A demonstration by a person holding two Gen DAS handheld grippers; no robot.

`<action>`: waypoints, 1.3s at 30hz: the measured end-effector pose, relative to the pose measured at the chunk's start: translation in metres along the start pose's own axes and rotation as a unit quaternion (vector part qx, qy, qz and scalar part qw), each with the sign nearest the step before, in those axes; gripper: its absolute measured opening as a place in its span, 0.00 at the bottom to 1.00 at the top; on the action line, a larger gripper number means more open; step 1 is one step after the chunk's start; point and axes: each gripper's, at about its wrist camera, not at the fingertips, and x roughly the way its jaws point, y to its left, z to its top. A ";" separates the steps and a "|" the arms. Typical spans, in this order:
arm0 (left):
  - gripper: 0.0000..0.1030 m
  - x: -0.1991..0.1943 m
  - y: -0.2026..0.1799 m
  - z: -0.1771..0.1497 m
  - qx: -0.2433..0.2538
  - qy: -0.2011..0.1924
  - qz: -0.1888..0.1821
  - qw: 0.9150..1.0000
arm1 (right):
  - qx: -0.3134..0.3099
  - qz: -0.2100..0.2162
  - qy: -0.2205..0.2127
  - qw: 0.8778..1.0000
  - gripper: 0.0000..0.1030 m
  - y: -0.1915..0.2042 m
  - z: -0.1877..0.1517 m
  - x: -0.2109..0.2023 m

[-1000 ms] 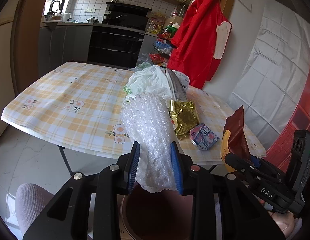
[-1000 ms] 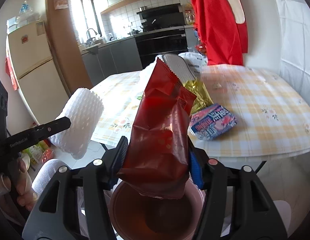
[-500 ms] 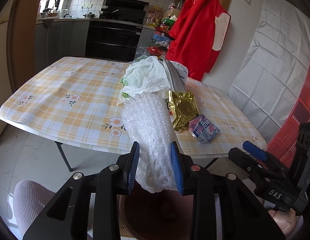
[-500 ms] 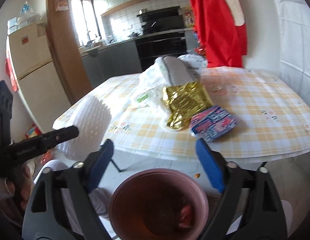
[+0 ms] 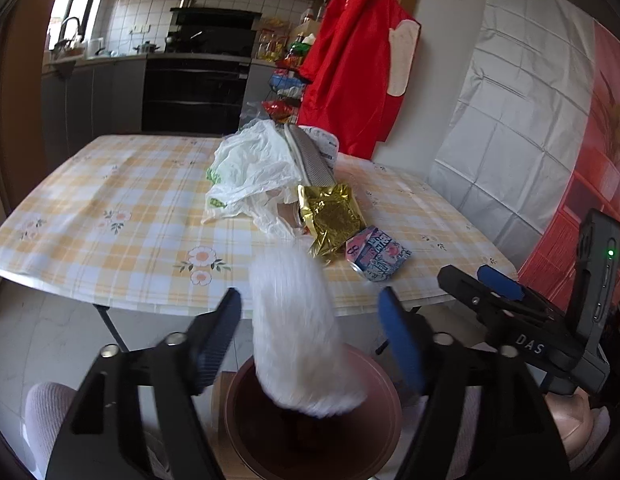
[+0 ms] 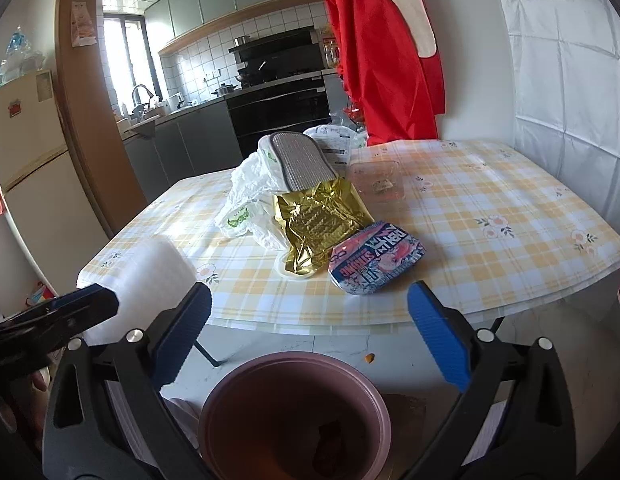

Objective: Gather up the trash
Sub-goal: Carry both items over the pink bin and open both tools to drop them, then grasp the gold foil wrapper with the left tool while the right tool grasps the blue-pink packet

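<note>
My left gripper (image 5: 307,300) is opening over the brown bin (image 5: 233,412). A white bubble-wrap roll (image 5: 297,328), blurred, hangs loose between the jaws with a gap on each side, its lower end at the bin's mouth. My right gripper (image 6: 310,294) is opening wide above the same bin (image 6: 293,360), nothing between its blue pads; a dark red packet (image 6: 330,440) lies in the bottom. On the checked table (image 6: 490,200) lie a white plastic bag (image 6: 245,196), a gold wrapper (image 6: 318,220), a pink-blue packet (image 6: 374,260) and a grey pouch (image 6: 297,160).
A clear plastic tub (image 6: 378,182) sits behind the gold wrapper. A red apron (image 5: 350,60) hangs on the wall past the table. Folding table legs (image 5: 109,324) stand by the bin. A person's knee (image 5: 45,408) shows at lower left. A fridge (image 6: 25,160) stands left.
The right gripper opened and the red packet dropped into the bin. The left gripper then opened, and the bubble-wrap roll came loose and slid down toward the bin.
</note>
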 end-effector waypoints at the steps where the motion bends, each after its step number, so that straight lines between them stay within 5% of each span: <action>1: 0.75 -0.001 -0.001 0.000 0.003 -0.003 0.001 1.000 | 0.001 -0.001 0.001 1.000 0.94 0.000 0.000 0.000; 11: 0.89 0.000 0.010 0.000 -0.023 -0.003 0.025 0.999 | 0.016 -0.004 0.010 1.000 0.94 -0.005 -0.001 0.004; 22: 0.92 0.011 0.019 -0.001 -0.034 0.009 0.042 0.999 | 0.016 -0.013 0.021 1.000 0.94 -0.019 0.001 0.016; 33: 0.92 0.048 0.029 0.028 -0.024 0.011 0.041 0.999 | 0.087 -0.021 0.066 0.994 0.93 -0.079 0.015 0.094; 35: 0.92 0.057 0.029 0.031 -0.020 0.016 0.037 0.999 | 0.092 -0.015 0.079 0.992 0.84 -0.083 0.013 0.109; 39: 0.90 0.077 0.028 0.036 -0.009 0.029 0.034 0.999 | 0.103 -0.008 0.089 0.991 0.83 -0.093 0.012 0.139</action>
